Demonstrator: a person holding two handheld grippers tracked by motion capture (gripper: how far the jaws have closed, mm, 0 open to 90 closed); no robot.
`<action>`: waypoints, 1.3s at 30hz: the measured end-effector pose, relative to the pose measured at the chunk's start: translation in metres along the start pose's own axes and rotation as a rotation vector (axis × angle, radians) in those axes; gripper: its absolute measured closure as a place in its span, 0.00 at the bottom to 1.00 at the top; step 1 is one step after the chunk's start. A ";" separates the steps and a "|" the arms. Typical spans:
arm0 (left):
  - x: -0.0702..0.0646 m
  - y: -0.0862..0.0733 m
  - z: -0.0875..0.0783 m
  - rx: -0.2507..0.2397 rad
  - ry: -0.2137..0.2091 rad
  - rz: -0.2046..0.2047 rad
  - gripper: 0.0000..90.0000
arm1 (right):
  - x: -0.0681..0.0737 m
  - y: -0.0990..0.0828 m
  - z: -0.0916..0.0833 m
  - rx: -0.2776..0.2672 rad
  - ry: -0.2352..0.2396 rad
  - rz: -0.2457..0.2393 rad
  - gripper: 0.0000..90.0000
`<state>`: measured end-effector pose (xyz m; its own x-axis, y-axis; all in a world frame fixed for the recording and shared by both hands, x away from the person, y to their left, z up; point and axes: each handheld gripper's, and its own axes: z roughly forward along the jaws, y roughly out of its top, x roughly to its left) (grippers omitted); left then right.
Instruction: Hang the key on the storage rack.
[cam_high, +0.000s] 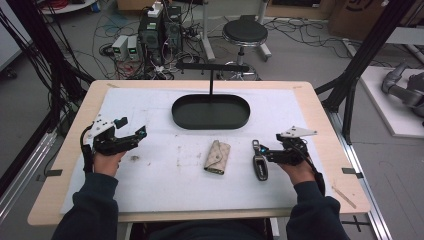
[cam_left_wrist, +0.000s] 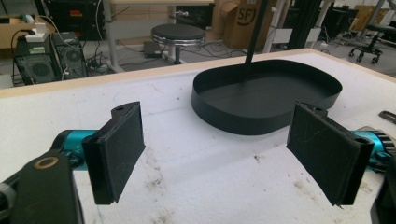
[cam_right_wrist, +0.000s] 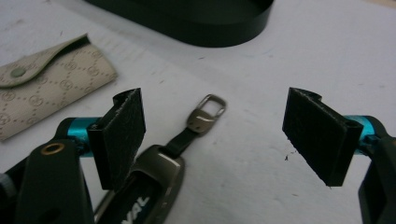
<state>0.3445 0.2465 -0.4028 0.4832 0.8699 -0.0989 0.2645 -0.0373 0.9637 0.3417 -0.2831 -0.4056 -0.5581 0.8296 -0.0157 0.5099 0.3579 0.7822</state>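
A dark grey car key fob (cam_high: 259, 164) lies on the white mat (cam_high: 165, 192), right of centre. In the right gripper view the fob (cam_right_wrist: 149, 184) sits low by the left jaw, and its strap and metal loop (cam_right_wrist: 205, 114) reach into the gap. My right gripper (cam_right_wrist: 219, 135) is open just over it, pads clear of it; in the high view this gripper (cam_high: 266, 151) is at the fob's right. A beige patterned key pouch (cam_high: 217, 157) lies left of the fob. My left gripper (cam_high: 131, 128) is open and empty at the left, over bare mat (cam_left_wrist: 210, 186).
A black oval tray (cam_high: 210, 122) with a T-shaped stand (cam_high: 211, 67) sits at the back centre of the mat; it lies ahead of the left gripper (cam_left_wrist: 223, 154) as the tray (cam_left_wrist: 261, 119). A stool (cam_high: 244, 32) and cables are on the floor beyond the table.
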 end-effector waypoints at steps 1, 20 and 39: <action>0.001 -0.001 0.000 0.008 0.002 -0.004 0.21 | 0.004 0.000 0.004 0.017 0.010 -0.011 0.25; 0.002 -0.006 0.004 0.053 0.011 -0.017 0.23 | 0.017 -0.004 0.037 0.258 0.150 -0.100 0.54; 0.005 -0.006 0.004 0.060 0.017 -0.025 0.24 | 0.003 -0.015 0.027 0.238 0.068 -0.065 0.23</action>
<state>0.3482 0.2488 -0.4103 0.4612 0.8794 -0.1182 0.3259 -0.0441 0.9444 0.3503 -0.2740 -0.4341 -0.6335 0.7736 -0.0134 0.6064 0.5072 0.6124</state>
